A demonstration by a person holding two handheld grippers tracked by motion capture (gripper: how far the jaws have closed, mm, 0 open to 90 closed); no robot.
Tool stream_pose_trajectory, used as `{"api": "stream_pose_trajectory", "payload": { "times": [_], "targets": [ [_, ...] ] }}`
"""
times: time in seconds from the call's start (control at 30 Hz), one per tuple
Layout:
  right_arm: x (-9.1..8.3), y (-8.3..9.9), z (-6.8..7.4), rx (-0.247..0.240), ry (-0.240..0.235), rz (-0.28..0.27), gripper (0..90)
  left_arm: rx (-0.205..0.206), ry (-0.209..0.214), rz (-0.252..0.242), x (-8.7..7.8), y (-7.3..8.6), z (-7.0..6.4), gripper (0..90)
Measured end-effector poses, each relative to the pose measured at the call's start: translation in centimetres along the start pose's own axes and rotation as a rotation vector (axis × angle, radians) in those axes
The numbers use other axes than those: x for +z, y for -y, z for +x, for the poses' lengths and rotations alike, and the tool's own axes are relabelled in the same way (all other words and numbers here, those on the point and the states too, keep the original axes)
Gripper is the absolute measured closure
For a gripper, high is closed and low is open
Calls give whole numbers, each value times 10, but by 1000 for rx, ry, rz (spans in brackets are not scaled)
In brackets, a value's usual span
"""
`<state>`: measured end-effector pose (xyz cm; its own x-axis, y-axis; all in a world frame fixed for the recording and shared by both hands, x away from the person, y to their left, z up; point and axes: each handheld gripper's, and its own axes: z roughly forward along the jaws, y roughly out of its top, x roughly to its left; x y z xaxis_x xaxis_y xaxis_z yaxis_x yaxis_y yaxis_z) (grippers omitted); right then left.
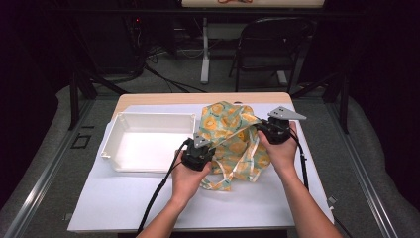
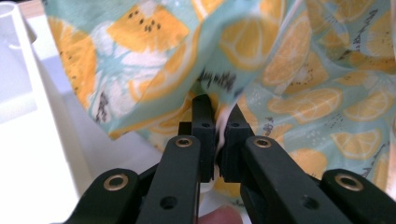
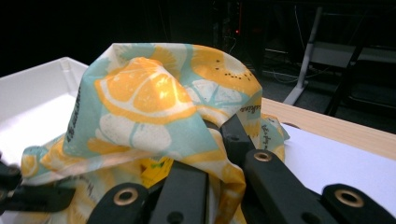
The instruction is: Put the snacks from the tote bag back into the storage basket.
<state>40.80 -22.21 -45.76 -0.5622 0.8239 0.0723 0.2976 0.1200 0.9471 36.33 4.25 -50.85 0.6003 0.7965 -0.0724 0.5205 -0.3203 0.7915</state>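
Both grippers, left (image 1: pixel 199 148) & right (image 1: pixel 273 130), have jaws clamped on the orange-print cloth (image 1: pixel 233 136) lifted just right of the white tray (image 1: pixel 111 148), so we'd keep grips tight & raise evenly w/o snagging its straps.

A wooden-topped table (image 1: pixel 148 99) is covered by a white sheet (image 1: pixel 119 198). Beyond its far edge, a grey floor (image 1: pixel 168 74) is seen, strewn with black cables (image 1: pixel 163 79). A dark folding chair (image 1: pixel 270 47) is placed at far right, beside a white table leg (image 1: pixel 205 49). The surroundings are left in darkness.
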Motion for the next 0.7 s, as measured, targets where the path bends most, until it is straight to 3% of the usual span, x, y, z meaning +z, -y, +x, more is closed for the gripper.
{"api": "stream_pose_trajectory", "payload": {
  "times": [0.13,0.3,0.43,0.57,0.7],
  "targets": [
    [12,4,-6,43,3,6,898,-10,-11,14,-1,6,6,871],
    [26,17,-12,37,14,79,896,-24,-9,32,0,14,7,876],
    [38,28,-20,105,-7,135,894,-26,-11,54,8,24,3,881],
    [49,39,-24,120,-11,192,892,-36,-26,89,20,32,0,852],
    [54,51,-28,125,-7,235,886,-36,-36,81,23,35,-3,792]
  ]
}}
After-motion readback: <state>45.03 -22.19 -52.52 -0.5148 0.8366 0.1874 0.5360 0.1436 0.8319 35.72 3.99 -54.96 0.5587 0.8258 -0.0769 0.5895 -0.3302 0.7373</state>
